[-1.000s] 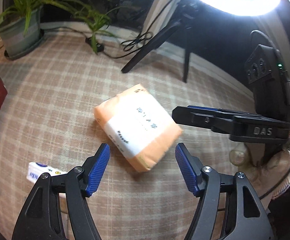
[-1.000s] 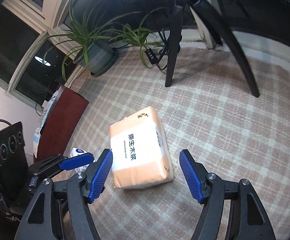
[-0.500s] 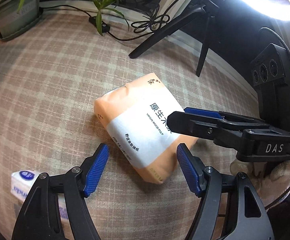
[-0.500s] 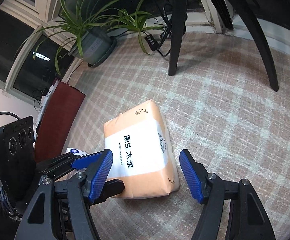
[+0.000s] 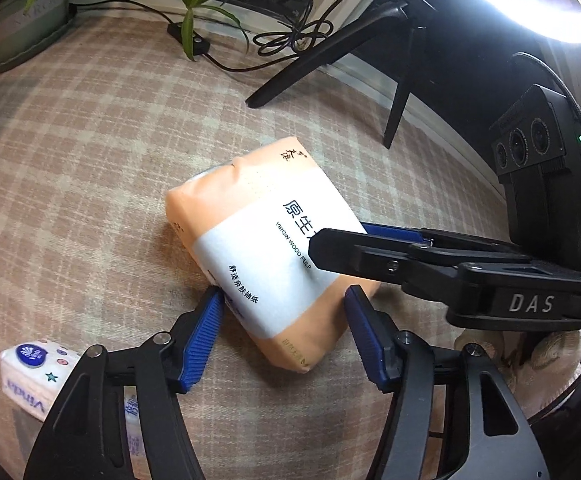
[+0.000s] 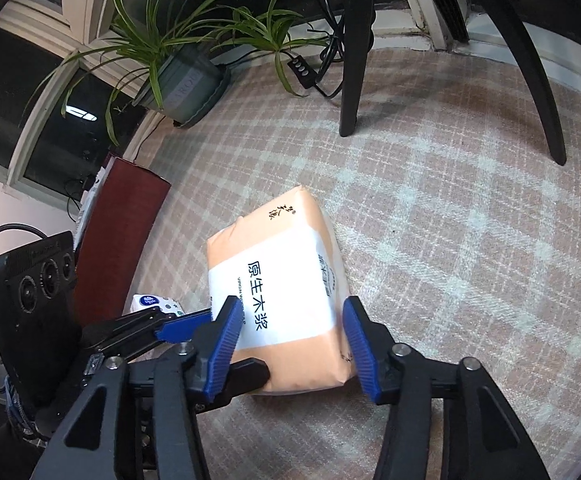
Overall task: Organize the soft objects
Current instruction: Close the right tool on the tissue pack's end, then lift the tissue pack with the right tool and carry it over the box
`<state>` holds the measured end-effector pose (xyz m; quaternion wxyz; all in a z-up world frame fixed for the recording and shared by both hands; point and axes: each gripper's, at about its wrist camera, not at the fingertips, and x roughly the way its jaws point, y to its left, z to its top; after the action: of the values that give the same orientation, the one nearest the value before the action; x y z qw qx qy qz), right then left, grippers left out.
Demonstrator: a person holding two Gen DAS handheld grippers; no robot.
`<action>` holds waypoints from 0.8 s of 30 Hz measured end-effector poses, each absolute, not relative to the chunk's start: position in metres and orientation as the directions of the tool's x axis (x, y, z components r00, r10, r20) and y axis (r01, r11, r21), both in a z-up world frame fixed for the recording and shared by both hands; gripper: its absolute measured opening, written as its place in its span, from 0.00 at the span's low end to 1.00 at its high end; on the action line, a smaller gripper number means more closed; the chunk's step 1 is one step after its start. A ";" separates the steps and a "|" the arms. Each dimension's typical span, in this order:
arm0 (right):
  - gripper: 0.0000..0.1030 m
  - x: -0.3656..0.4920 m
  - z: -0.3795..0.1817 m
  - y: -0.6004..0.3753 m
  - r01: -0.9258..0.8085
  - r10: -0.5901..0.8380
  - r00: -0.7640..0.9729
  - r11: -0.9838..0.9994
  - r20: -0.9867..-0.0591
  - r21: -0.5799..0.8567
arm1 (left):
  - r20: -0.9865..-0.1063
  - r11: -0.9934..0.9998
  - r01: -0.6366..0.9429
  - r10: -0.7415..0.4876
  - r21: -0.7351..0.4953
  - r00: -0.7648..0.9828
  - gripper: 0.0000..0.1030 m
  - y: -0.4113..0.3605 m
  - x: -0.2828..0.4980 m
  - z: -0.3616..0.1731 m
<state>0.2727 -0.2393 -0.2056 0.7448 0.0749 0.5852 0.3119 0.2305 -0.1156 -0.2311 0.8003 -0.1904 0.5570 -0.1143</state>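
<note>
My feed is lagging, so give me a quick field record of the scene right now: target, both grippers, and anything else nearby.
target: orange tissue pack, lying on the checked cloth
left gripper: open, fingers straddling the pack's near end
right gripper: open, fingers either side of the pack's near end
grip: neither is closed on the pack yet
other soft item: small white Vinda tissue packet, on the cloth left of the left gripper
background: potted plant, black tripod legs

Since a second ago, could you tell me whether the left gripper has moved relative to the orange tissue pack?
Yes. The left gripper has advanced toward the tripod leg; its open blue pads now flank the orange tissue pack.
</note>
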 end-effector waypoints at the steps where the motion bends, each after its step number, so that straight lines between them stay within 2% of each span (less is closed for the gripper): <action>1: 0.45 0.272 -0.206 -0.239 -0.376 0.549 0.121 0.796 -0.827 0.474 | -0.848 0.902 -0.027 -0.395 -0.431 0.353 0.59 -0.116 0.230 -0.230; 10: 0.42 0.260 -0.194 -0.239 -0.383 0.530 0.157 0.810 -0.833 0.443 | -0.828 0.901 0.010 -0.402 -0.433 0.391 0.59 -0.118 0.219 -0.209; 24: 0.40 0.210 -0.136 -0.227 -0.432 0.541 0.250 0.804 -0.803 0.408 | -0.784 0.915 0.071 -0.378 -0.397 0.492 0.59 -0.105 0.167 -0.147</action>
<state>0.2105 -0.2265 -0.1360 0.7888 0.0517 0.5291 0.3086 0.1674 -0.1054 -0.1473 0.8491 -0.1579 0.4864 -0.1322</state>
